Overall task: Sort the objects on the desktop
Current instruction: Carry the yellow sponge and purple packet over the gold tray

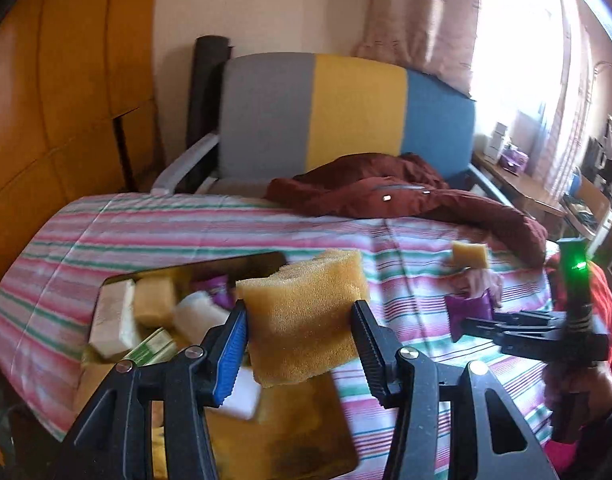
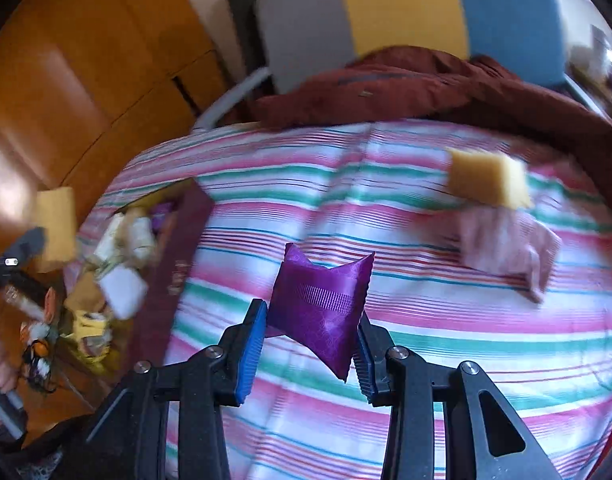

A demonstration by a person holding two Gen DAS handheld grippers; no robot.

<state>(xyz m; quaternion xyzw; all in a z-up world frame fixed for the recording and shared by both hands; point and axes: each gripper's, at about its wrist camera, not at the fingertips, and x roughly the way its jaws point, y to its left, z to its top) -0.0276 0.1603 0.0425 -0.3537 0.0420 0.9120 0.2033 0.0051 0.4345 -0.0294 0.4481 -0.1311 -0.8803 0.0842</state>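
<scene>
My left gripper is shut on a yellow sponge, held above the near corner of an open gold-lined box. The box holds several sponges, white blocks and purple packets. My right gripper is shut on a shiny purple packet above the striped cloth; in the left wrist view this gripper is at the right. A second yellow sponge and a pink packet lie on the cloth at the far right. The box's maroon wall stands to the left of the purple packet.
A striped cloth covers the table. A maroon jacket lies at its far edge in front of a grey, yellow and blue chair. Wooden cupboards are on the left, and a cluttered desk stands by the window.
</scene>
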